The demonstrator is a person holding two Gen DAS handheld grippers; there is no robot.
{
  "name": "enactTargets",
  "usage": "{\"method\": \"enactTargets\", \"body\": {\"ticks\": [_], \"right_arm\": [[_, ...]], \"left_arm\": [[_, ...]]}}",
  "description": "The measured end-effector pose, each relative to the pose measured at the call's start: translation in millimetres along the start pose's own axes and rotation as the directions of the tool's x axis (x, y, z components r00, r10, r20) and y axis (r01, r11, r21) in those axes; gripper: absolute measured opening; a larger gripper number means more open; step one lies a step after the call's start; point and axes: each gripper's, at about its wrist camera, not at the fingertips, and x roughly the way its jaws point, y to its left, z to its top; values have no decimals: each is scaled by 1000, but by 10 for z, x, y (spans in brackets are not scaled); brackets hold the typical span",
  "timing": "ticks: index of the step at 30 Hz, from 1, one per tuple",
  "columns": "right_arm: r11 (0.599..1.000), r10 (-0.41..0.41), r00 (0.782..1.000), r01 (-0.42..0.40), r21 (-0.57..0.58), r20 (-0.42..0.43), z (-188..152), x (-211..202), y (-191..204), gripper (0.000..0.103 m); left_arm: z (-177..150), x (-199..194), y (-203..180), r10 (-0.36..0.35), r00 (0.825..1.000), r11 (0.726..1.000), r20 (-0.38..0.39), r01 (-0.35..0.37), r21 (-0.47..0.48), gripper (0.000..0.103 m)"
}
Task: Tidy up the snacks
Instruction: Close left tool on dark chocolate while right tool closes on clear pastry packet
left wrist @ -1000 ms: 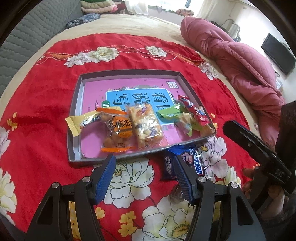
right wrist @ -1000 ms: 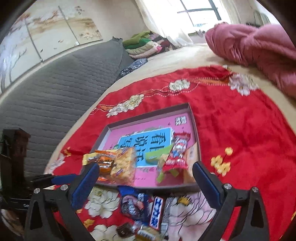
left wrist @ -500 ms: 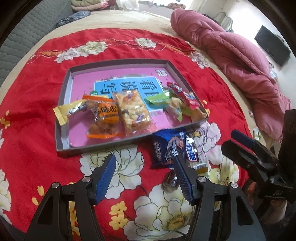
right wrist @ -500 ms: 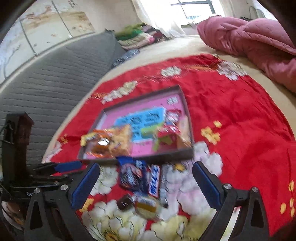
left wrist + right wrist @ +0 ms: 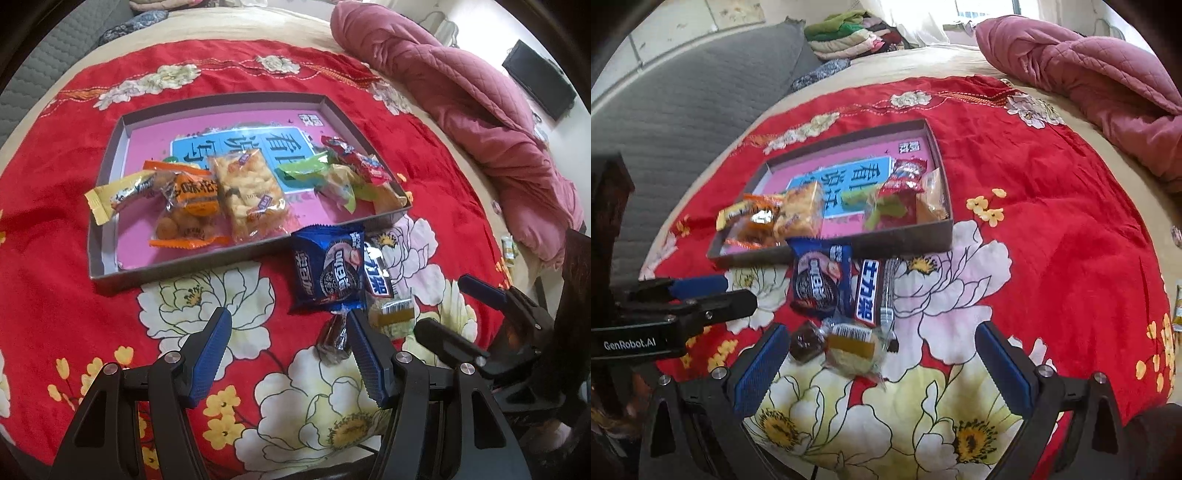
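Both grippers open and empty; yellow-labelled snack (image 5: 854,349) lies on the red cloth (image 5: 1052,221) outside the tray (image 5: 905,236), between right gripper (image 5: 882,363) fingers, left gripper (image 5: 288,354) beside it, farther.

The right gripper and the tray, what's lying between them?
In the right wrist view, loose snacks lie between right gripper and tray: a yellow cake, dark candy, blue packet and bar.
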Motion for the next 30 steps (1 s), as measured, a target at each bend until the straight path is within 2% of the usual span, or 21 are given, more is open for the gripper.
{"method": "enactTargets", "body": {"ticks": [10, 14, 18, 30], "right_arm": [[996, -50, 997, 46, -74, -59, -90, 150, 132, 96], [994, -65, 995, 58, -92, -73, -107, 211, 159, 90], [992, -59, 994, 48, -113, -95, -135, 286, 201, 75], [994, -31, 993, 19, -107, -112, -121, 423, 207, 60]], "left_arm": [[-72, 142, -47, -2, 999, 1000, -50, 4, 23, 66], [-88, 180, -72, -12, 998, 1000, -62, 13, 26, 66], [-105, 217, -94, -21, 997, 999, -73, 24, 28, 66], [-140, 310, -116, -72, 991, 997, -114, 74, 20, 66]]}}
